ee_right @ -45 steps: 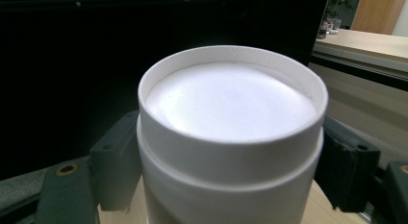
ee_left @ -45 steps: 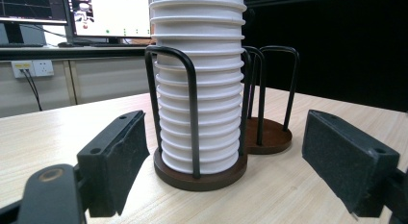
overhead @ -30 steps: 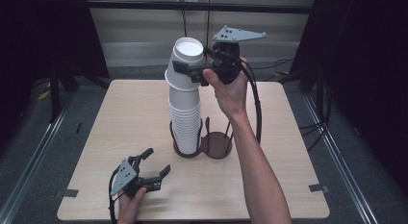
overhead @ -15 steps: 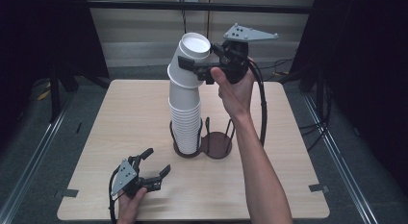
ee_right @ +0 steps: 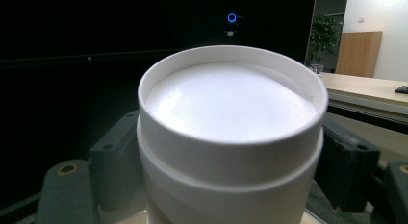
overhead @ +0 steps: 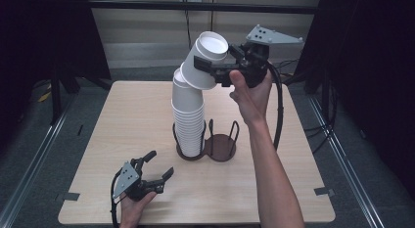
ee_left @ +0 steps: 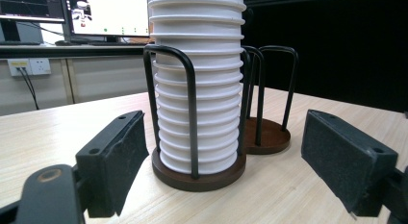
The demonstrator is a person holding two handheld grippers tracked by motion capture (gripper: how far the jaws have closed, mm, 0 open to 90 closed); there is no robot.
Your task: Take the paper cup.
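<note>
Top cup (overhead: 205,59), base hidden, gripped tilted by right tool (overhead: 215,71); left tool (overhead: 156,167) open, empty

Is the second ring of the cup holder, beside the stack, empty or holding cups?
Empty: the ring's brown base shows bare beside the cup stack.

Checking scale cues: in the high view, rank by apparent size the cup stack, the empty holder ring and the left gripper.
1. cup stack
2. left gripper and empty holder ring: look alike, and the gripper sits nearer the camera, so unranked.
</note>
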